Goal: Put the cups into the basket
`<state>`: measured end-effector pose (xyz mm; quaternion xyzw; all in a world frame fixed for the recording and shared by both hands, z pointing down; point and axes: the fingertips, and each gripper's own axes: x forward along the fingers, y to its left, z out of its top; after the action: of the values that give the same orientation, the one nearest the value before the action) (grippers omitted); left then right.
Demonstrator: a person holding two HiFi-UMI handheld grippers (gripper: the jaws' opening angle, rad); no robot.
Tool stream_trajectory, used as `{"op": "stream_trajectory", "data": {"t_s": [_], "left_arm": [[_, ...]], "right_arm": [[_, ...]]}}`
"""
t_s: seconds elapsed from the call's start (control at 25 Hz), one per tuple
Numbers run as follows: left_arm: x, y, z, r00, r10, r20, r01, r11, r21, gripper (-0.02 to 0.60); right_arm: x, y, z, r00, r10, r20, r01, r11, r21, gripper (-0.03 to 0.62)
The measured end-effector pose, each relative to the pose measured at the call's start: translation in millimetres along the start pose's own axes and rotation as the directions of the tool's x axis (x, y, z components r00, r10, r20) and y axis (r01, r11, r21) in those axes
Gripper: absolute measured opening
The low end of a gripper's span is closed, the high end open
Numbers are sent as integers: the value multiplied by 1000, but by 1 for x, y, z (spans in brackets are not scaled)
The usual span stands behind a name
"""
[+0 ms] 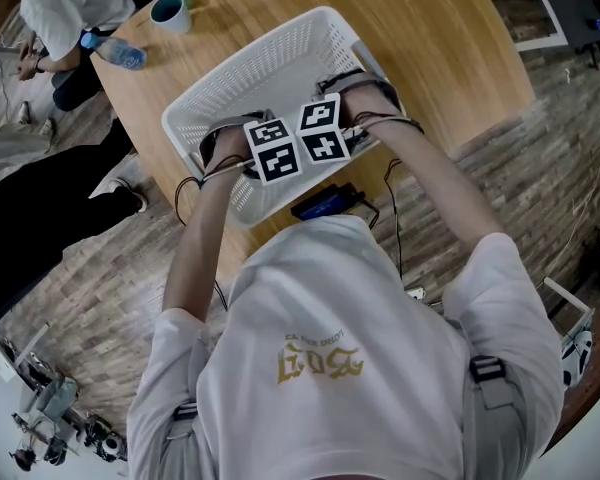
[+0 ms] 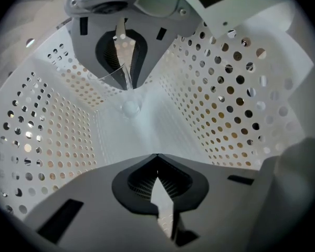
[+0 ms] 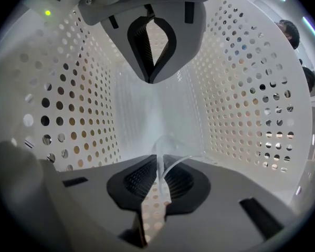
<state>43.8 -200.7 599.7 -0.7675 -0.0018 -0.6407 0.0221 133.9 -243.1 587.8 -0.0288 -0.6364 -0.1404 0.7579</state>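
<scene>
The only writing is some gold letters (image 1: 320, 360) on the front of the person's white shirt, and they cannot be read from here. Each gripper has a cube with black and white squares on it.

The basket (image 1: 270, 58) is white plastic, shaped like a box, with round holes all over its walls. It sits on a round table (image 1: 430, 38) of light wood. Both grippers reach down into it, close together, near the middle of the head view.

The right gripper (image 3: 158, 159) is pinched on the thin edge of a clear cup (image 3: 170, 154). The cup is see-through plastic, down inside the basket, low in the right gripper view. The left gripper (image 2: 157, 156) has its tips closed together, and nothing shows between them. Its pads are black and ribbed.

A blue-green cup (image 1: 168, 11) stands on the table outside the basket, at the upper left of the head view. A plastic bottle (image 1: 115, 53) lies just below it, near the table edge. Another person (image 1: 65, 8) in a white top is bent over there, in the upper left corner.

A dark blue thing (image 1: 325, 203) lies at the near table edge, right below the basket, with thin cables by it. The person's arms and the cubes cover the near part of the basket. The floor is made of wood planks.
</scene>
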Motion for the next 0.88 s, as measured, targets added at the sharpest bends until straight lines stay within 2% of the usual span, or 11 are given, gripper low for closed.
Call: {"op": "stream_trajectory", "data": {"t_s": [0.24,0.4,0.88], "left_arm": [[-4,1,3,1000,5,11,-5,1000,1,5],[-5,2,3,1000,10,12,-10,1000,2,5],[-8,4,3,1000,24,20,-24,1000,9,5]], "right_arm": [[0,0,1,1000,1,15,-2,1000,14,43],[0,1,2,1000,-3,13,3,1000,4,89],[-10,-8,-2,1000,-16,16,14,997,71,89]]}}
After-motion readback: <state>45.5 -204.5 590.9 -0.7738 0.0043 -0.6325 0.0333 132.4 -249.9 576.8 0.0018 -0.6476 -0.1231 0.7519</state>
